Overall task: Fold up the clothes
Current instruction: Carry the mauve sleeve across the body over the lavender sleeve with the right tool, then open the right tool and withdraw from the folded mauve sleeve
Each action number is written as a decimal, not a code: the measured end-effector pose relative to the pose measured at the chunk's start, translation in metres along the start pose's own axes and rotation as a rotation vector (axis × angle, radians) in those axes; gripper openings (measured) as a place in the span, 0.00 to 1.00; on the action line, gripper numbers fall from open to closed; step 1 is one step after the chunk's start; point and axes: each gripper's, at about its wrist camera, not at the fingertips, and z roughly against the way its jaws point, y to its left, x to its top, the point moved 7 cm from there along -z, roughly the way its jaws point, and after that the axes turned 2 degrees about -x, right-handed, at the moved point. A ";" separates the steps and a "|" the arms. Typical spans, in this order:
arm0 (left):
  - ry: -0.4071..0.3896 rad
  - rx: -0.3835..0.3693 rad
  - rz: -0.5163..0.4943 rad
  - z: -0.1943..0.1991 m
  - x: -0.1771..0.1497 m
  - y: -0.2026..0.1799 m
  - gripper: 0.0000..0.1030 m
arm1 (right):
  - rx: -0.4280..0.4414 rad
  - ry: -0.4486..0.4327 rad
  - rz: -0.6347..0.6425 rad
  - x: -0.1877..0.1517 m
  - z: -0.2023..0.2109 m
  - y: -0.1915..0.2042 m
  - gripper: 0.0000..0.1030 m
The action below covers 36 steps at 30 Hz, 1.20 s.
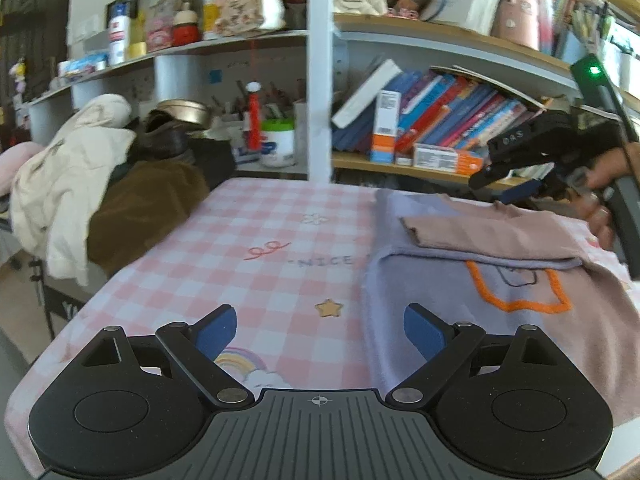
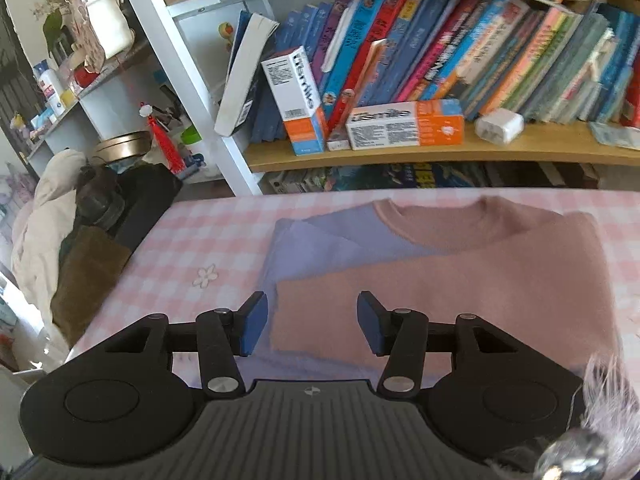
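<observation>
Left wrist view: right claw (image 1: 490, 186) is seen side-on over the worktop's far right edge, state cannot be told there. An orange outline on the lilac panel is seen only here. Right wrist view: neckline and full pink front are shown; right claw (image 2: 312, 322) is spread open, nothing held. Left claw (image 1: 320, 330) is open, empty, above the checked worktop (image 1: 240, 248). One pink-and-lilac sweater (image 2: 440, 280) is counted, partly folded, flat on the worktop's right half. Two claws.
</observation>
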 end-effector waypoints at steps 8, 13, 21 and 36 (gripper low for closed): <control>0.041 -0.080 -0.005 -0.015 -0.003 -0.014 0.90 | -0.168 -0.028 -0.072 -0.053 0.073 -0.048 0.53; 0.078 -0.102 -0.004 -0.021 -0.009 -0.024 0.90 | -0.332 -0.054 -0.120 -0.102 0.125 -0.085 0.54; 0.089 -0.137 -0.008 -0.020 -0.011 -0.056 0.90 | -0.441 -0.044 -0.189 -0.166 0.178 -0.123 0.55; 0.243 -0.104 -0.006 0.012 -0.046 -0.088 0.90 | -0.392 -0.015 -0.262 -0.224 0.220 -0.150 0.58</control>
